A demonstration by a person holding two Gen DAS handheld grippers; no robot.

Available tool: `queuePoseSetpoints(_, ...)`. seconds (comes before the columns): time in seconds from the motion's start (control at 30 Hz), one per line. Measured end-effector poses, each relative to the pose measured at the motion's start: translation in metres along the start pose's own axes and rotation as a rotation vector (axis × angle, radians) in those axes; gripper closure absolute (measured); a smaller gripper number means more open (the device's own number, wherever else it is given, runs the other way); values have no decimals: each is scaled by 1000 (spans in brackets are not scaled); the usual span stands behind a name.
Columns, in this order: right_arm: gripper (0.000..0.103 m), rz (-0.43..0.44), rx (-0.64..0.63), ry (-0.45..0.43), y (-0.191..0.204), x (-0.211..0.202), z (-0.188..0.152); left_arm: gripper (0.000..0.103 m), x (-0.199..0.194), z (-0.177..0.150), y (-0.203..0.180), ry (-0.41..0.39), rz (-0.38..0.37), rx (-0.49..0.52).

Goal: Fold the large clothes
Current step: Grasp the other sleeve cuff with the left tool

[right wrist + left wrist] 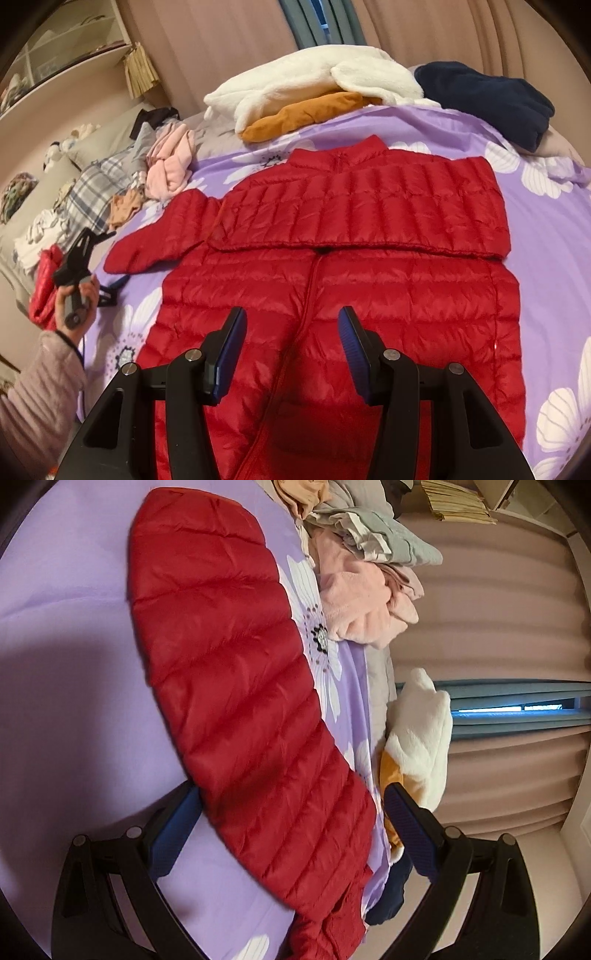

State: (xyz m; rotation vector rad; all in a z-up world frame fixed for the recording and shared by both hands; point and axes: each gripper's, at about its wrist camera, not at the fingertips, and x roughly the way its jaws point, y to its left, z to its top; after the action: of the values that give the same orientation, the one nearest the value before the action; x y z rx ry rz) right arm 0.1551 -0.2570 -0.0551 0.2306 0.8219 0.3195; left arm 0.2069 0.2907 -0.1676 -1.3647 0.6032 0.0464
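Left wrist view: the left gripper (291, 812) is spread wide and released, its two blue-padded fingers (177, 823) standing either side of a long quilted sleeve of the red down jacket (236, 686). The sleeve lies flat on the purple flowered bedsheet (74, 627), running from between the fingers away toward the top of the frame, with neither pad pressing it. To the left of the sleeve the sheet lies bare. To the right the bed edge is close, lined with a pink fleece garment (358, 602), a grey folded garment (388, 539) and a white plush garment (421, 731) against the curtain (498, 609).

Right wrist view: the right gripper (291, 350) hangs released over the jacket's lower front, the zipper line running between its parted fingers. The jacket (369, 266) lies spread, front up and collar away, one sleeve folded across the chest, the other stretched out left toward the left gripper (110, 258). White (314, 74), mustard (306, 110) and navy garments (487, 99) are piled beyond the collar. Bare sheet (546, 295) shows on the right.
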Motion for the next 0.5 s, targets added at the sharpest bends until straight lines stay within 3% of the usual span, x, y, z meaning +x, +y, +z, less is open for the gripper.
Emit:
queuePoseSetpoints(0.23, 52, -4, -14, -1, 2, 2, 1, 4, 12, 12, -5, -20, 27, 30)
queuePoseSetpoints(0.5, 52, -41, -15, 9, -4, 4, 0, 8, 14, 33, 2, -89, 42, -59)
